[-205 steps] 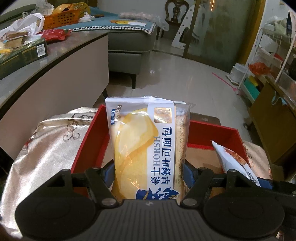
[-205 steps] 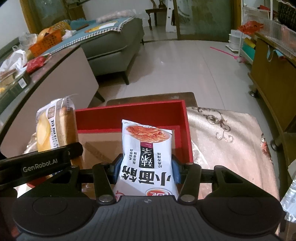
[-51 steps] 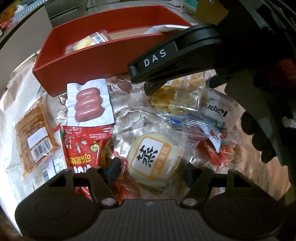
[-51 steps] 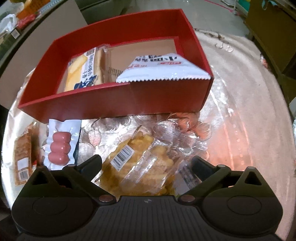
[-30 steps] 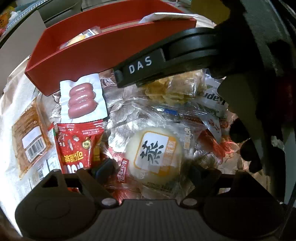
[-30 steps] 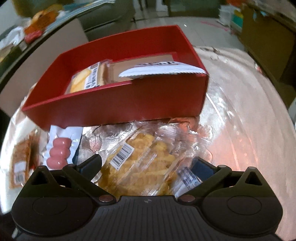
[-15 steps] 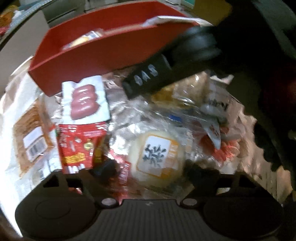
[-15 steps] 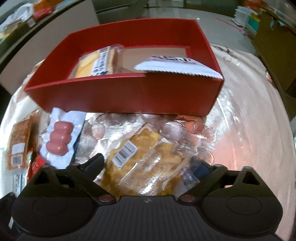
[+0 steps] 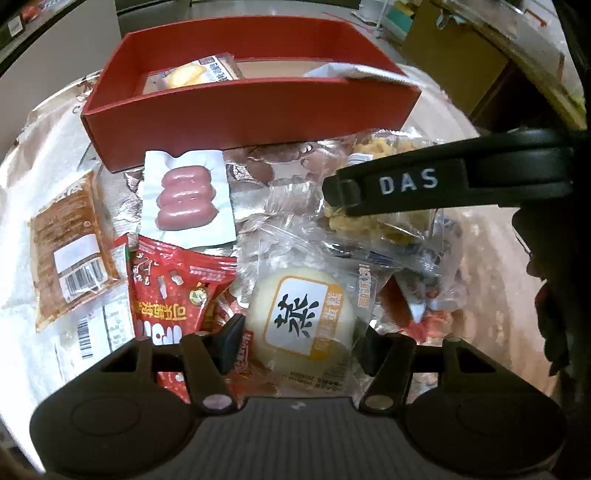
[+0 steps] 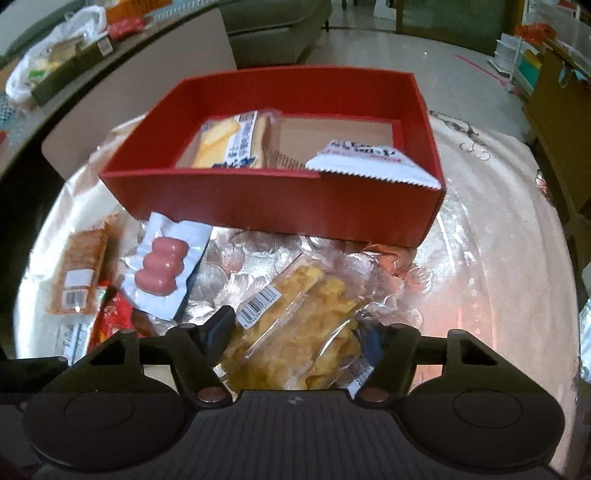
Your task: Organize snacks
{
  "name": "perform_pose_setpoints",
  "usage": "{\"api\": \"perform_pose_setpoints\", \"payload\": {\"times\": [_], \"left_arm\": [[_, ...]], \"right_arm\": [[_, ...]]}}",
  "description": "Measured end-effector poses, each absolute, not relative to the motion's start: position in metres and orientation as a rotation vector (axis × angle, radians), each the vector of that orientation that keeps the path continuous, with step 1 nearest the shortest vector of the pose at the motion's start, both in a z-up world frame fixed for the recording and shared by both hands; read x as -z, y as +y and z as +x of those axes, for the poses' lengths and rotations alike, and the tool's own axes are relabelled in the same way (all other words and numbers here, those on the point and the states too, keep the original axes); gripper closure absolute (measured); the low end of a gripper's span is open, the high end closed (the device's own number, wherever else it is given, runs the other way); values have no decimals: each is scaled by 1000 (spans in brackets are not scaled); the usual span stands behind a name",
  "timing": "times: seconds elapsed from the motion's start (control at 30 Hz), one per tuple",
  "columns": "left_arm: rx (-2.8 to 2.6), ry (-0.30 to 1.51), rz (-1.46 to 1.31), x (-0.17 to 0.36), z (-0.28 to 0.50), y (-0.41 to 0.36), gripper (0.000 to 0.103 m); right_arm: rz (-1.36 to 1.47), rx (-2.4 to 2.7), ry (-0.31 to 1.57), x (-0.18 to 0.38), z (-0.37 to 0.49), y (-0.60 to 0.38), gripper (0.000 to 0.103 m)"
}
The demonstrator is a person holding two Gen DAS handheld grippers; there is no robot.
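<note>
Left wrist view: the left claw [image 9: 301,343] brackets a soft, squashable round cake [image 9: 300,319]; the right claw [image 10: 295,332] pinches a light, crinkly, breakable snack pack [image 10: 295,332] mid-body.

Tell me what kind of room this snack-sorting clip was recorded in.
Most likely a home living room. Behind the red box stands a grey sofa on a glossy tiled floor. The snacks lie on a small table under a shiny embroidered cloth, and a cluttered counter runs along the left.
</note>
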State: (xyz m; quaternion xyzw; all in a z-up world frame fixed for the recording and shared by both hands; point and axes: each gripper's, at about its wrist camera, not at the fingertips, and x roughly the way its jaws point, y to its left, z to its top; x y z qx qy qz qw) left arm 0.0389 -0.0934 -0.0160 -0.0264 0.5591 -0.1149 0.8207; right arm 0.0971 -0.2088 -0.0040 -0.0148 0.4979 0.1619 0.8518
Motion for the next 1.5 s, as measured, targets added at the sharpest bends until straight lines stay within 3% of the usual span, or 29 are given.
{"api": "perform_pose_setpoints", "payload": {"times": [0.33, 0.47, 0.5, 0.83, 1.07, 1.2, 1.33, 1.4, 1.5], "left_arm": [[238, 1158, -121, 2, 47, -75, 50], [235, 1161, -118, 3, 48, -79, 50], [235, 1164, -116, 5, 49, -79, 50], [215, 1199, -154, 12, 48, -70, 50], [208, 1223, -157, 20, 50, -69, 50], [210, 1232, -114, 26, 50, -77, 49], [210, 1228, -101, 27, 50, -80, 49], [213, 1227, -94, 28, 48, -81, 49], [215, 1230, -91, 28, 49, -83, 49]], "right_arm": [[84, -326, 980, -15, 97, -238, 34], [144, -340, 982, -16, 100, -247, 56], [144, -341, 981, -15, 100, -248, 58], [179, -334, 1018, -2, 101, -263, 56], [231, -328, 1073, 12, 105, -273, 46], [204, -396, 1119, 22, 104, -252, 22], [111, -378, 1138, 39, 109, -229, 15], [133, -384, 1150, 43, 112, -223, 0], [47, -357, 1158, 47, 111, -205, 0]]}}
